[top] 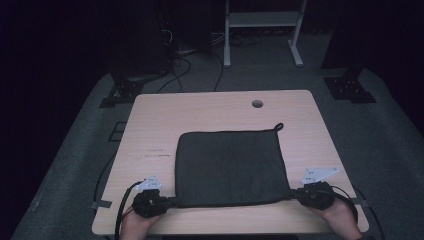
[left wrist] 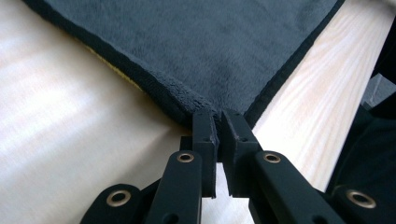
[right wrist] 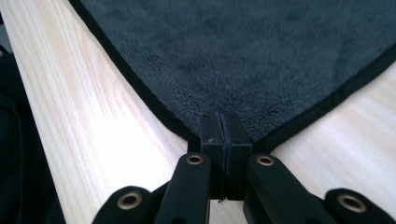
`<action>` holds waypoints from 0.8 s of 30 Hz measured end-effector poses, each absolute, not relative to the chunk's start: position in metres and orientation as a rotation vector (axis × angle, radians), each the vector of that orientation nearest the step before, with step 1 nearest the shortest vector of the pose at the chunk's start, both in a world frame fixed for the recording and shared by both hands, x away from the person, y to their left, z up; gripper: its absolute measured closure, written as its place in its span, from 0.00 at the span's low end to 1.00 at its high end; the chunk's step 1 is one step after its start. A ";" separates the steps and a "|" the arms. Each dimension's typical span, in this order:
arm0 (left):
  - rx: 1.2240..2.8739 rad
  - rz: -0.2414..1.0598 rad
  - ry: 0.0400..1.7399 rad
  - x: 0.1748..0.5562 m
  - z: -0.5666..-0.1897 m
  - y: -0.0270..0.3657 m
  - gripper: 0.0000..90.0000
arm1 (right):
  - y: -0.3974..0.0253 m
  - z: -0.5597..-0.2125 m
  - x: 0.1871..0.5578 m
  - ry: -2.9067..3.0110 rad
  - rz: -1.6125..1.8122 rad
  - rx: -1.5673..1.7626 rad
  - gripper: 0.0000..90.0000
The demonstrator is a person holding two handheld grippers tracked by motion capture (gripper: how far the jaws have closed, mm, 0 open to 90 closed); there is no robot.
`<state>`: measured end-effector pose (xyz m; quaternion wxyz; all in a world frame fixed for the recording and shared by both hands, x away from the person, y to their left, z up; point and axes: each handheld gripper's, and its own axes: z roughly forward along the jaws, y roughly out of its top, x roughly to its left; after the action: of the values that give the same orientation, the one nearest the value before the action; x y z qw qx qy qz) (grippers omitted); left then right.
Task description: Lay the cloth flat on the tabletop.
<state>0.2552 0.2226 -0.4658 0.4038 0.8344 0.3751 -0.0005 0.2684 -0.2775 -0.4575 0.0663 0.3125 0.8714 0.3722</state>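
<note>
Left gripper (top: pixel 172 202) at the near-left corner of the dark grey cloth (top: pixel 230 167), jaws pinched almost together on that corner; in the left gripper view (left wrist: pixel 218 116), hemmed corner tucked between the two black tips, a thin gap below the pinch. Held by a hand (top: pixel 136 225) at the near table edge. Cloth spread flat across the middle of the light wooden table (top: pixel 150 125), near edge pulled taut between the two grippers, a small loop (top: pixel 278 126) at its far-right corner. Round hole (top: pixel 257 103) in the tabletop beyond the cloth. Right gripper (top: pixel 291 195) at the near-right corner, jaws pressed fully together on the cloth's corner (right wrist: pixel 225 122). Right hand (top: pixel 340 217) behind it.
</note>
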 end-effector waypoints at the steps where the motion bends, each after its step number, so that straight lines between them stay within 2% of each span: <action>1: 2.119 -0.007 0.945 0.253 -0.467 0.222 0.94 | -0.278 -0.459 0.268 2.640 1.116 0.941 0.99; 6: 2.140 0.010 0.933 0.247 -0.469 0.221 0.90 | -0.274 -0.465 0.261 2.685 1.051 0.935 0.97; 7: 2.136 0.058 0.932 0.246 -0.465 0.222 0.82 | -0.275 -0.463 0.262 2.662 1.083 0.939 0.88; 8: 2.128 0.084 0.929 0.247 -0.463 0.224 0.79 | -0.275 -0.462 0.263 2.649 1.099 0.949 0.82; 9: 2.128 0.084 0.929 0.247 -0.463 0.224 0.75 | -0.275 -0.462 0.263 2.649 1.099 0.949 0.82; 10: 2.118 0.121 0.928 0.246 -0.460 0.226 0.75 | -0.276 -0.460 0.264 2.624 1.121 0.957 0.73; 11: 2.112 0.143 0.930 0.246 -0.457 0.227 0.68 | -0.280 -0.457 0.265 2.567 1.156 0.988 0.62; 12: 2.105 0.164 0.929 0.246 -0.455 0.228 0.68 | -0.280 -0.457 0.265 2.567 1.156 0.988 0.62; 14: 2.091 0.229 0.947 0.247 -0.452 0.229 0.56 | -0.286 -0.455 0.270 2.483 1.176 1.034 0.47; 15: 2.091 0.229 0.947 0.247 -0.452 0.229 0.52 | -0.286 -0.455 0.270 2.483 1.176 1.034 0.47; 16: 2.079 0.244 0.965 0.251 -0.453 0.230 0.47 | -0.291 -0.454 0.274 2.414 1.186 1.064 0.40; 17: 2.079 0.244 0.965 0.251 -0.453 0.230 0.44 | -0.291 -0.454 0.274 2.414 1.186 1.064 0.40; 19: 2.070 0.270 0.982 0.258 -0.452 0.230 0.36 | -0.299 -0.453 0.283 2.340 1.185 1.115 0.33; 21: 2.062 0.269 0.982 0.260 -0.452 0.230 0.31 | -0.301 -0.454 0.286 2.327 1.180 1.135 0.30; 22: 2.060 0.301 0.984 0.264 -0.451 0.230 0.28 | -0.305 -0.456 0.293 2.296 1.154 1.172 0.24; 24: 2.059 0.317 0.984 0.267 -0.450 0.230 0.23 | -0.306 -0.458 0.296 2.289 1.149 1.180 0.22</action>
<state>0.2671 0.2296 -0.4505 0.4065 0.8165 0.3902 0.1257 0.2964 -0.3063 -0.4580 0.1601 0.4129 0.8013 0.4023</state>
